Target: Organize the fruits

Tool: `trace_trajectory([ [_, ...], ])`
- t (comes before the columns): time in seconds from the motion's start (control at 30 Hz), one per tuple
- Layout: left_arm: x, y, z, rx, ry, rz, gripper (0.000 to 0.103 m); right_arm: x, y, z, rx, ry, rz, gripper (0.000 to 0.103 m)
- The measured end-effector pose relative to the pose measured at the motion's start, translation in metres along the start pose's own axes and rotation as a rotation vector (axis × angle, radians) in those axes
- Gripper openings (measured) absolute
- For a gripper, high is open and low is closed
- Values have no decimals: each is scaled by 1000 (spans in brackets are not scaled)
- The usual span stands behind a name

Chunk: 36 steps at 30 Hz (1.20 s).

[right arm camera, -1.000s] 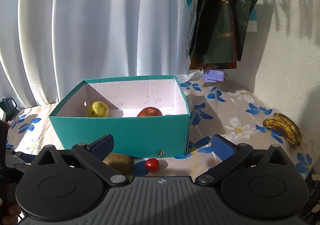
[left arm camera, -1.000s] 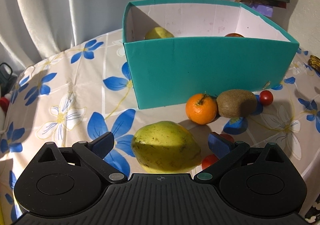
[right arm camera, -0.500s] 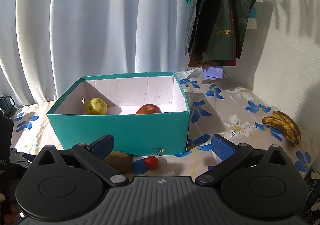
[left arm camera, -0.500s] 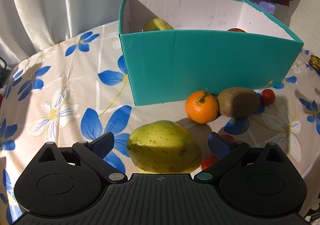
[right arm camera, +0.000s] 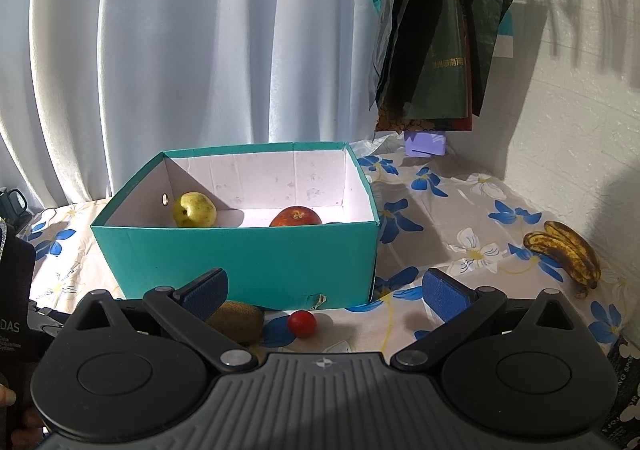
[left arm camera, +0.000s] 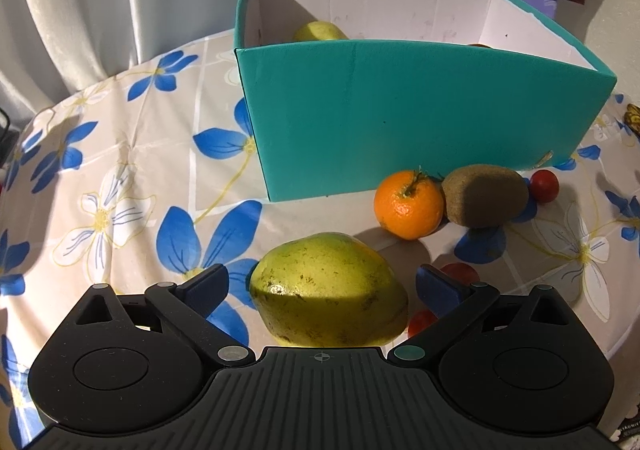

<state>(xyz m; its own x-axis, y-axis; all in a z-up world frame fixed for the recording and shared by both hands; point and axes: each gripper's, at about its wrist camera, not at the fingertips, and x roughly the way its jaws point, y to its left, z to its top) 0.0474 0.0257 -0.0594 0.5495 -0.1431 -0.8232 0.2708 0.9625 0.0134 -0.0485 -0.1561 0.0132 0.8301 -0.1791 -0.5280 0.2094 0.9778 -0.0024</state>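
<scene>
A large yellow-green mango (left arm camera: 328, 286) lies on the flowered tablecloth between the open fingers of my left gripper (left arm camera: 322, 284), not clamped. Beyond it sit a mandarin (left arm camera: 408, 204), a kiwi (left arm camera: 486, 196) and a cherry tomato (left arm camera: 544, 186), in front of the teal box (left arm camera: 400, 118). Two more tomatoes (left arm camera: 460, 274) lie by the right finger. My right gripper (right arm camera: 324, 290) is open and empty, above the table facing the box (right arm camera: 248, 262), which holds a yellow apple (right arm camera: 194, 210) and a red apple (right arm camera: 296, 217). The kiwi (right arm camera: 238, 320) and the tomato (right arm camera: 302, 324) show below it.
Spotted bananas (right arm camera: 568, 250) lie at the right table edge near the wall. Dark bags (right arm camera: 440, 50) hang on the wall behind the box. White curtains back the round table. A dark mug (right arm camera: 12, 202) stands at far left.
The left gripper has moved closer to the mango and box, with the mango now deeper between its fingers. The right gripper has risen slightly, showing more of the box's inside.
</scene>
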Motion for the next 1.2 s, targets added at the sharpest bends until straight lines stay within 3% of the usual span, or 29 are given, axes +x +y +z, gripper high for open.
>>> trace_trajectory([
  [0.6,4,-1,-2,12,13,-11,101,1,-2,-2,14,14,-18,103],
  [0.73,5,0,-1,10,17,-14,91,2,-2,-2,18,16,-20,103],
  [1.03,6,0,-2,5,24,-18,88,3,-2,-2,13,23,-16,103],
  [1.2,4,-4,-1,24,22,-30,79,4,-2,-2,10,26,-13,103],
])
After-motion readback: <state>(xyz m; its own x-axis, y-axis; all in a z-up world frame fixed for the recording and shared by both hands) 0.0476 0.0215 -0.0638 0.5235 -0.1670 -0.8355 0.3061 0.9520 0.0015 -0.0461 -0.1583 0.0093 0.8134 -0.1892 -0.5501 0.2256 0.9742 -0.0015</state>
